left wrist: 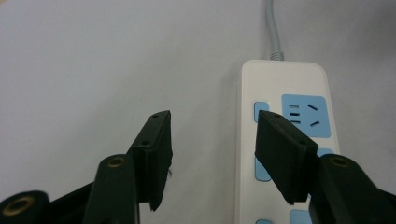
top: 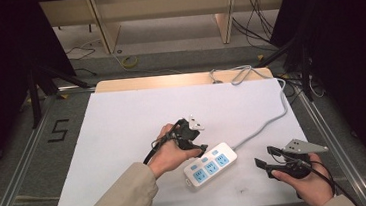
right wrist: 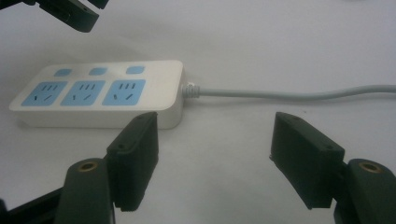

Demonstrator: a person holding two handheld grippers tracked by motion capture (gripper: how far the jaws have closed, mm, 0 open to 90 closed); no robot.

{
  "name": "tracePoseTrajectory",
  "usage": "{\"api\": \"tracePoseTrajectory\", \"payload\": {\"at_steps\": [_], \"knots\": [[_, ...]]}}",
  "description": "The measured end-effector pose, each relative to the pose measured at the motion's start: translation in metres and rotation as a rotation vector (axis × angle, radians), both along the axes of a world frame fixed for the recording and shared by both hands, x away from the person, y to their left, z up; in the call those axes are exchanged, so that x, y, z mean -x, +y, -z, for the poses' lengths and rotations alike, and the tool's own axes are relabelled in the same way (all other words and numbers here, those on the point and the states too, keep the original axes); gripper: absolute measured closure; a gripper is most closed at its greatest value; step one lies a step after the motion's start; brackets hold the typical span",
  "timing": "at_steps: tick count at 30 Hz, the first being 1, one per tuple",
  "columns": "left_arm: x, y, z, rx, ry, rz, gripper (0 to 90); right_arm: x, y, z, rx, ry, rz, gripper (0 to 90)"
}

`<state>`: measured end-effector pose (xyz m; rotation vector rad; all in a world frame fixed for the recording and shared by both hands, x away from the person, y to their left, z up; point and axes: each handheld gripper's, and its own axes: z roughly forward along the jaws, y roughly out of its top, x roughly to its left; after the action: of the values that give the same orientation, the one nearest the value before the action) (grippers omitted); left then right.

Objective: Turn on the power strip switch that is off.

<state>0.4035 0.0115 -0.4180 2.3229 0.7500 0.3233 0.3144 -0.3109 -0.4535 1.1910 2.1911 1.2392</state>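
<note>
While the strip [top: 210, 166] lies flat, left gripper [left wrist: 212, 140] hovers at its edge, jaws apart, empty; right gripper [right wrist: 215, 149] nearby, also open.

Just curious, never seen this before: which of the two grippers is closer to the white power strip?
Left. The left gripper hovers right at the power strip, by its far edge; the right gripper sits off to its side, clearly apart.
</note>
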Motion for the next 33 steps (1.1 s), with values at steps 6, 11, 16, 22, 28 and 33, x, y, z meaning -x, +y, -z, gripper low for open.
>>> {"api": "tracePoseTrajectory", "payload": {"at_steps": [6,11,16,22,28,33], "knots": [[0.002,0.011,0.0,-0.003,-0.025,0.003,38.6,0.0,-0.001,0.0,0.0,-0.003,-0.001,32.6],[0.005,0.022,0.003,-0.02,-0.049,0.034,34.1,0.0,0.0,0.0,0.0,-0.004,-0.002,32.5],[0.007,0.034,0.004,-0.041,-0.075,0.039,31.4,0.0,-0.001,0.0,0.0,-0.008,-0.002,32.3],[0.009,0.05,0.004,-0.021,-0.083,0.031,29.3,0.0,0.0,0.0,-0.001,-0.007,-0.001,32.1],[0.011,0.063,0.003,0.01,-0.103,0.026,28.5,-0.001,0.0,0.0,-0.002,-0.007,-0.002,31.9],[0.013,0.073,0.0,0.035,-0.105,0.032,27.0,-0.001,0.0,0.0,-0.002,-0.006,-0.004,31.8]]}}
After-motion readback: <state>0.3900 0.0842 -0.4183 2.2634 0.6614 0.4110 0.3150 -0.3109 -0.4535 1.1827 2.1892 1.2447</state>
